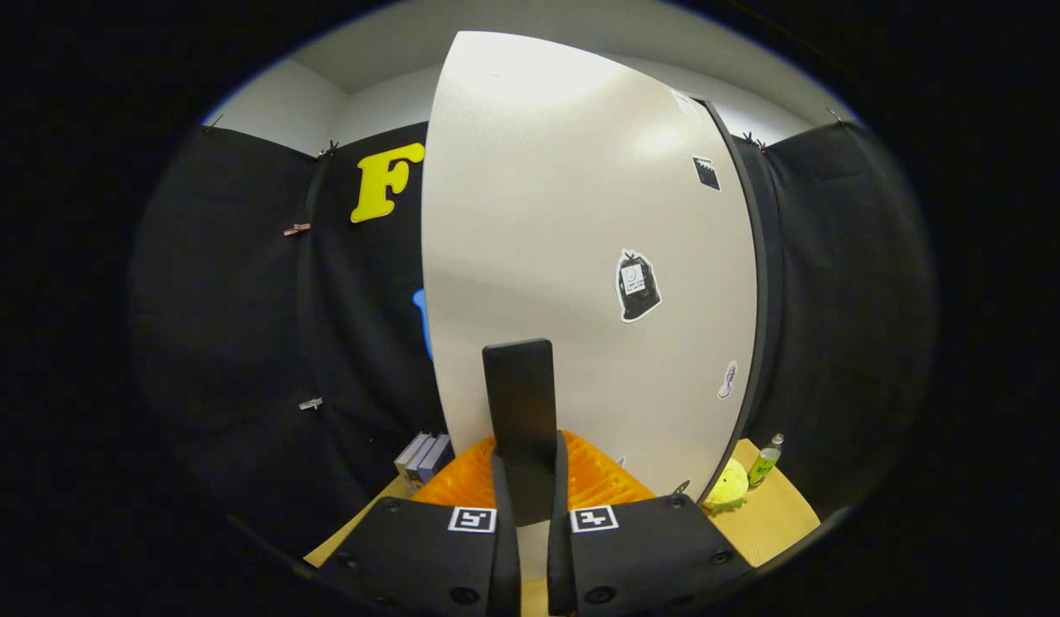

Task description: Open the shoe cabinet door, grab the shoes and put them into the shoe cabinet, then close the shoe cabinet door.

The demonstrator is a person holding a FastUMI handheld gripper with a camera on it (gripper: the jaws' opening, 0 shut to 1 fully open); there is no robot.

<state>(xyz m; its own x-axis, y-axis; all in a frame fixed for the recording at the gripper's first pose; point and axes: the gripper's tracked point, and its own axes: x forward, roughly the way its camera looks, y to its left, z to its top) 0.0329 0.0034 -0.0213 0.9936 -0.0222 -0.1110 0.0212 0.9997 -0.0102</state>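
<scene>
Between the claw (527,480) fingers, black handle (519,403), white cabinet door (581,257)

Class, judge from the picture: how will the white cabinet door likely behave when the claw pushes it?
The door looks like a flat rigid panel, so it should probably swing rather than flex. Its glossy face may let the shut claw slip. The small bottle beside it might tip if bumped.

A recording booth: black cloth walls (238,300) clipped up around a wooden table (778,514).
</scene>
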